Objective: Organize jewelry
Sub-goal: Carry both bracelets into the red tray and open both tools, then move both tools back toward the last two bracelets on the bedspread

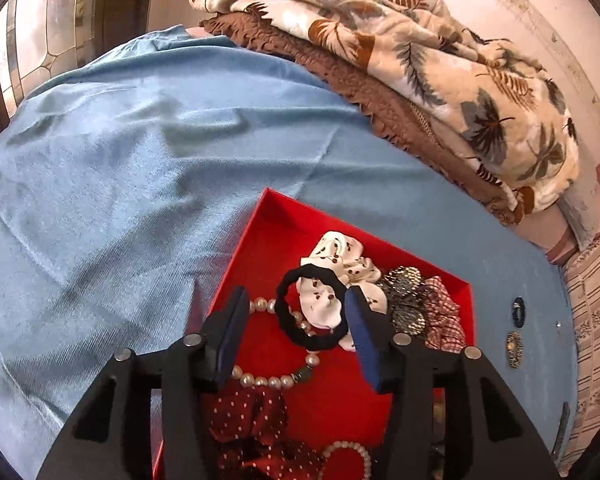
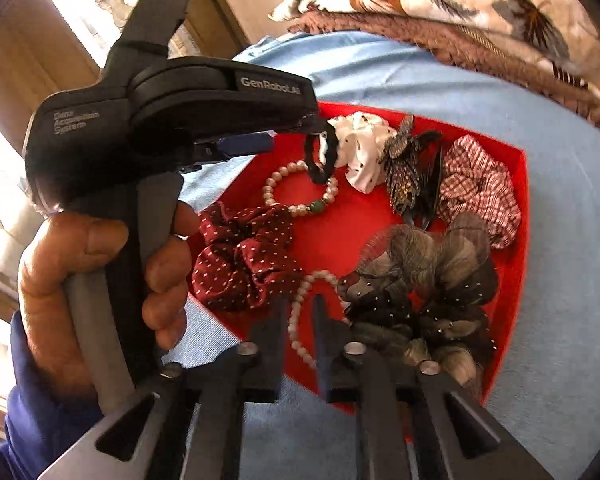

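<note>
A red tray (image 1: 276, 224) (image 2: 516, 216) lies on a blue cloth. It holds a black hair tie (image 1: 296, 320) (image 2: 322, 152), a white scrunchie (image 1: 340, 256) (image 2: 364, 148), a pearl bracelet (image 1: 268, 380) (image 2: 300, 208), a dark red dotted scrunchie (image 1: 244, 408) (image 2: 240, 256), a checked scrunchie (image 1: 444, 316) (image 2: 480, 184), a beaded clip (image 1: 404, 296) (image 2: 400, 176) and a grey-black scrunchie (image 2: 428, 280). My left gripper (image 1: 296, 312) (image 2: 300, 132) is open over the tray, its jaws either side of the black hair tie. My right gripper (image 2: 300, 312) is nearly shut around a second pearl bracelet (image 2: 296, 320) at the tray's near edge.
Folded blankets (image 1: 440, 72) lie at the back right of the blue cloth (image 1: 140, 152). Two small clips (image 1: 518, 312) (image 1: 514, 348) lie on the cloth right of the tray. A window (image 1: 40, 40) is at the far left.
</note>
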A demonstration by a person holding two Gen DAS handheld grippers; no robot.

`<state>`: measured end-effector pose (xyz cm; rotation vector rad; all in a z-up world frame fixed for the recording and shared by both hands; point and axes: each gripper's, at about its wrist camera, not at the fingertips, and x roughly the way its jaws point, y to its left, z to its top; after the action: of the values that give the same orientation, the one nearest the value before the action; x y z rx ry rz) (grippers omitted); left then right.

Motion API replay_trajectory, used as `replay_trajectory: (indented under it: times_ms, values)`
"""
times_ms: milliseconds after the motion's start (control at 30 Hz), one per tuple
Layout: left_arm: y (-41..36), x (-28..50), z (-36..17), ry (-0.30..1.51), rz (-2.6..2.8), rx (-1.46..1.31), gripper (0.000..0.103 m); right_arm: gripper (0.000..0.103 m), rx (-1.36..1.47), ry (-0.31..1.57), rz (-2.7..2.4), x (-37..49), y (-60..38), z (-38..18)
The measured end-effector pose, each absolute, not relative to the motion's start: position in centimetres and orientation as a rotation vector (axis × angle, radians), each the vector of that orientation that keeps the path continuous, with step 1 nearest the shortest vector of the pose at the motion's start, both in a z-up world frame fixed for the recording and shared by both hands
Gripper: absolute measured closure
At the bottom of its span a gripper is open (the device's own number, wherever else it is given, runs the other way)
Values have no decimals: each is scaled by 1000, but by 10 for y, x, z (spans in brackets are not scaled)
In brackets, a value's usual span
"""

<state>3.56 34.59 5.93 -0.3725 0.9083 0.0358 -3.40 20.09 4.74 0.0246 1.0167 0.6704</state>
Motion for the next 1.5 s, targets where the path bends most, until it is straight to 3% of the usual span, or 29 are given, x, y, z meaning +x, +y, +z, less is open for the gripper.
replay_trajectory:
  times_ms: [67,500,533,633,667,700,1000,1067,1133,1167,1200,1400,1433,1467,1500]
  values:
    - [347,29,61,895,38,-383,54,65,10,997,674,-43,197,54]
    - [351,30,61,848,53,-409,55,62,13,960,568,-74,119,66]
    - [350,34,60,848,55,-407,58,62,17,962,559,-75,115,66]
    - [345,50,49,886,53,-402,79,62,30,967,533,-78,99,64]
    - [341,54,44,923,51,-392,94,62,39,968,525,-79,94,64]
    - [337,56,42,950,55,-375,103,62,47,968,521,-79,91,64]
    - [321,8,58,1023,-108,-376,103,62,99,978,513,-77,80,55]
    - [320,3,61,1004,-141,-389,97,62,101,986,519,-78,79,53]
    - [322,-1,66,966,-135,-398,73,62,99,983,517,-80,77,52]
    - [326,-4,69,934,-106,-413,55,62,99,979,513,-81,74,53]
    - [329,-4,71,915,-89,-426,49,62,100,976,509,-81,72,53]
    - [349,36,63,868,1,-541,50,62,108,975,478,-84,49,51]
    - [349,42,60,876,16,-534,53,62,106,979,472,-84,47,50]
    - [347,48,55,900,35,-518,68,62,104,981,461,-84,44,49]
    - [345,52,50,929,46,-506,91,62,108,984,451,-84,40,48]
